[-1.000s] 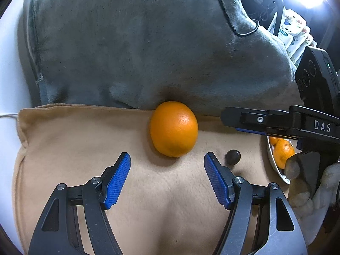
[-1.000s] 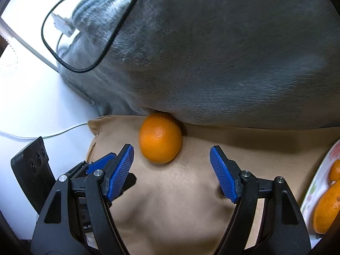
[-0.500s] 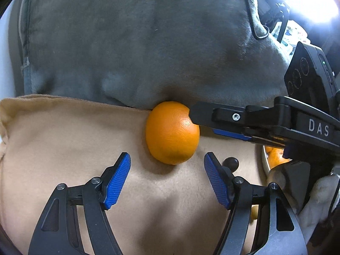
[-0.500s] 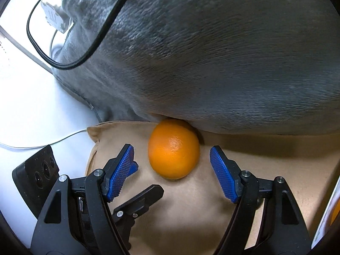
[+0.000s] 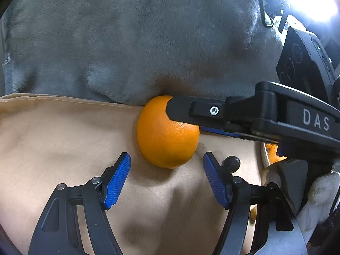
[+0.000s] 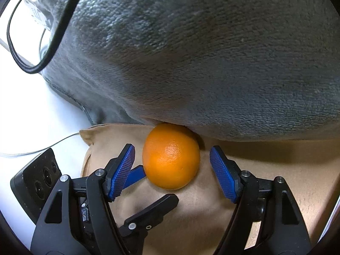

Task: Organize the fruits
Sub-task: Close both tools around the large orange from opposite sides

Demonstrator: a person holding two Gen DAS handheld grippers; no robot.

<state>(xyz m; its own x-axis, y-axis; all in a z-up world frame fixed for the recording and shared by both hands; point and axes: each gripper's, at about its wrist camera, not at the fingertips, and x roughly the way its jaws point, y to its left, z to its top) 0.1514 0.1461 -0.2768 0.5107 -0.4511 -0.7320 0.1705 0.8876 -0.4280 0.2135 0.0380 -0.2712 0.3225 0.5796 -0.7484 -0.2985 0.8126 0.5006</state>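
An orange (image 5: 165, 136) lies on a tan cushion (image 5: 63, 140), tucked against a grey plush pillow (image 5: 131, 42). My left gripper (image 5: 166, 176) is open just short of the orange. My right gripper (image 6: 172, 165) is open with the orange (image 6: 171, 163) between its blue pads, apart from both. In the left wrist view the right gripper's finger (image 5: 212, 112) reaches in from the right across the orange's top. In the right wrist view the left gripper's fingers (image 6: 153, 210) show below and left of the orange.
A plate (image 5: 264, 157) with more oranges (image 5: 274, 156) sits at the right, mostly hidden behind the right gripper. A small dark round fruit (image 5: 231, 163) lies by my left gripper's right finger. A black cable (image 6: 27, 63) loops on the white surface (image 6: 31, 116) at left.
My right gripper has moved forward so the orange now sits between its pads. My left gripper has edged closer to the orange. The orange has not moved.
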